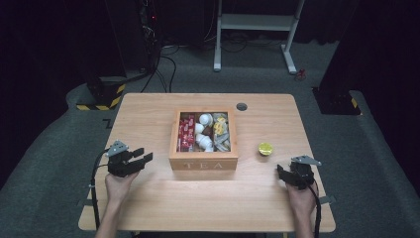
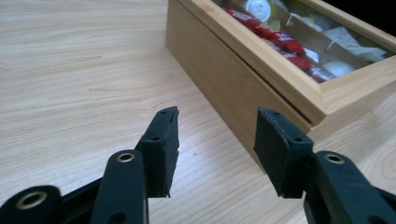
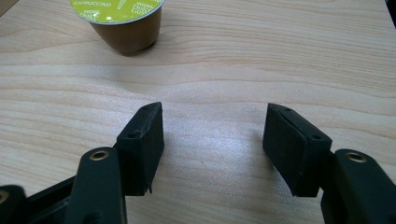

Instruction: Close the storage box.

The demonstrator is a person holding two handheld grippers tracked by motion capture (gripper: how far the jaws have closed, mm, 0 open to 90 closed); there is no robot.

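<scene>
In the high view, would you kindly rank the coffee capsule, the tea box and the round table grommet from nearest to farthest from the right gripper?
From the right gripper:
1. Coffee capsule, just ahead on its left.
2. Tea box, at the table's centre.
3. Round table grommet, near the far edge.

A wooden tea box sits closed at the table's centre, its clear lid showing red sachets and white pods. At its three o'clock, well apart, a brown coffee capsule with a yellow-green lid stands upright.
</scene>
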